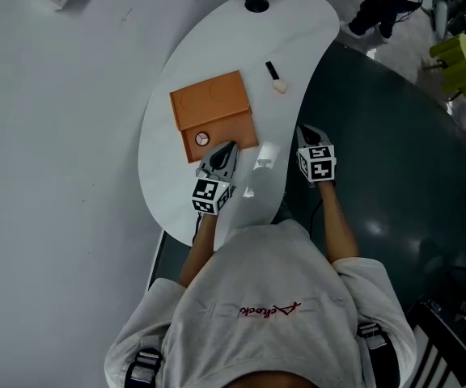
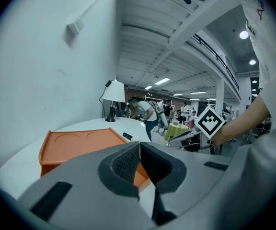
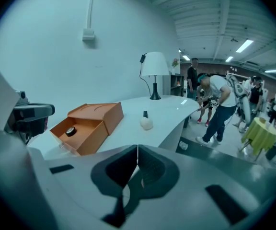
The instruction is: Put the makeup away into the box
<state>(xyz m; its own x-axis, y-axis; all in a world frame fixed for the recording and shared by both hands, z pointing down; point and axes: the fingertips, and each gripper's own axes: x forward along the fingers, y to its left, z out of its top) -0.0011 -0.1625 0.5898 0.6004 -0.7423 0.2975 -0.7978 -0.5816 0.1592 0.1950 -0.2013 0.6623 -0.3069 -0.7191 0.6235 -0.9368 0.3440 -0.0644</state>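
Head view: the box (image 1: 213, 107) has its drawer pulled out to take makeup and holds a round compact (image 1: 202, 139). A brush (image 1: 276, 79) lies beyond the box's right corner.

Left gripper view: the left claw (image 2: 139, 152) is pressed together and empty, at the box's front.

Right gripper view: the right claw (image 3: 137, 159) is likewise closed and empty, right of the box.

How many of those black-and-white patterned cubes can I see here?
2. One cube rides on the left gripper, near the open drawer of the orange box. The other cube rides on the right gripper, by the white table edge. None seems hidden.
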